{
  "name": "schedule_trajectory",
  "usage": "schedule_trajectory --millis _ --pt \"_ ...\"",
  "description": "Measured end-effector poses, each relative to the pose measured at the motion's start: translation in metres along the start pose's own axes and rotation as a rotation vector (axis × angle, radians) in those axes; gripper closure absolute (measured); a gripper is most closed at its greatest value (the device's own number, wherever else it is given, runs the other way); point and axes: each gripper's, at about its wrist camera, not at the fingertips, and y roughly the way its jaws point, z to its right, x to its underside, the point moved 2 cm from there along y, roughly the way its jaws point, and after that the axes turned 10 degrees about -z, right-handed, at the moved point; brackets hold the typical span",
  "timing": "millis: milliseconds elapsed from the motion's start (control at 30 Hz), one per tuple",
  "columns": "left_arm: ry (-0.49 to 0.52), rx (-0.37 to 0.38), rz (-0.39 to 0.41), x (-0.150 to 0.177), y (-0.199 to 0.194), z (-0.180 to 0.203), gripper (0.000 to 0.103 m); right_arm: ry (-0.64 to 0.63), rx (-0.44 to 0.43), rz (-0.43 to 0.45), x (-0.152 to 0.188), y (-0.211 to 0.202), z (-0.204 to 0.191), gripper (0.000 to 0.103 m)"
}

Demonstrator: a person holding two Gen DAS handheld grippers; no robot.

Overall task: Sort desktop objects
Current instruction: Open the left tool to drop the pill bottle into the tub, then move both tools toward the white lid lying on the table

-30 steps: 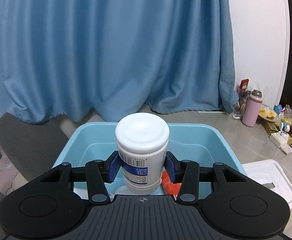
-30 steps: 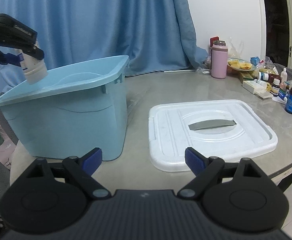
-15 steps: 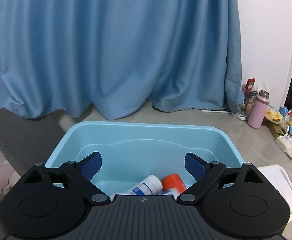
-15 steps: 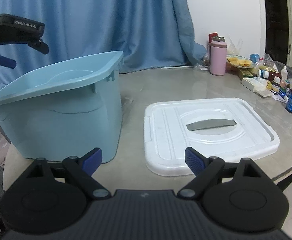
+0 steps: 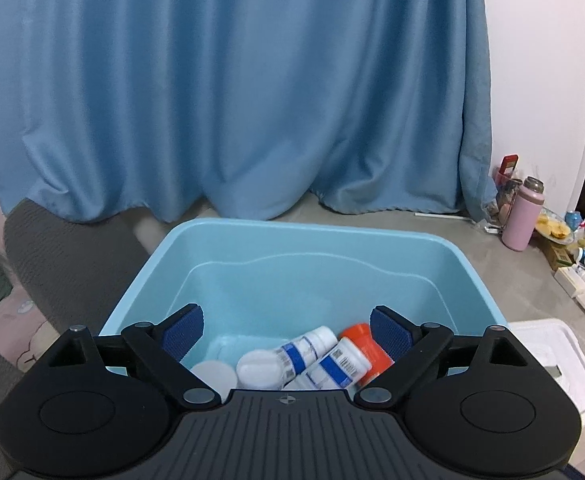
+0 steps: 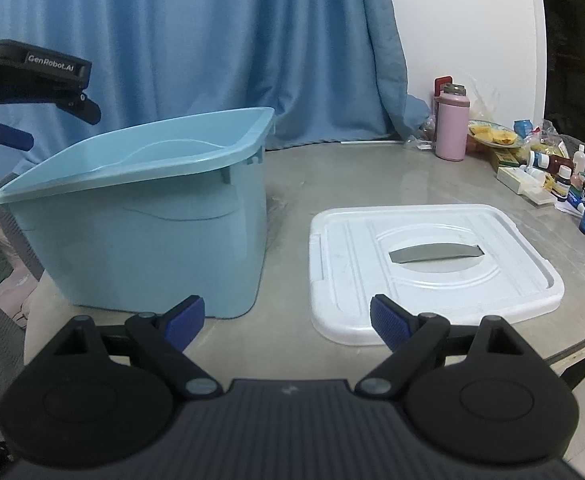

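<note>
A light blue plastic bin [image 5: 468,264] stands on the grey table; the right wrist view shows it from the side [image 6: 152,232]. On its floor lie several white bottles [image 5: 312,348] with blue labels and an orange-capped one [image 5: 366,344]. My left gripper [image 5: 286,330] hangs open over the bin's near edge with nothing between its blue pads; the right wrist view has it at the far left [image 6: 32,92]. My right gripper [image 6: 286,320] is open above the table in front of the bin and the white lid [image 6: 432,264].
The white lid lies flat to the right of the bin. At the table's far right stand a pink flask [image 6: 452,124], a plate of food [image 6: 492,136], small bottles and boxes [image 6: 552,176]. A blue curtain [image 5: 232,80] hangs behind. The table edge [image 6: 572,350] runs near right.
The left gripper opened and let go of the white bottle, which now lies in the bin with the others. The right gripper has stayed put.
</note>
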Motion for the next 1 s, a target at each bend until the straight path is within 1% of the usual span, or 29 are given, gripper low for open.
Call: schedule_trajectory --millis 167,367,700,867,1000 --pt "-0.010 -0.006 -0.031 0.024 -0.018 -0.005 0.011 0.000 -0.017 -0.021 0.008 -0.012 -0.001 0.013" --pt "-0.013 -0.014 -0.065 0.058 -0.034 -0.013 0.011 -0.009 -0.009 -0.031 0.016 -0.026 0.000 0.013" --pt "-0.001 -0.029 -0.134 0.109 -0.043 -0.021 0.011 -0.013 -0.020 -0.040 0.022 -0.033 0.011 0.013" --pt "0.008 -0.030 -0.167 0.125 -0.038 -0.011 0.011 -0.019 -0.032 -0.050 0.021 -0.032 0.027 0.013" --pt "0.020 -0.022 -0.189 0.135 -0.031 0.011 0.011 -0.047 -0.025 -0.059 0.017 -0.030 0.048 0.013"
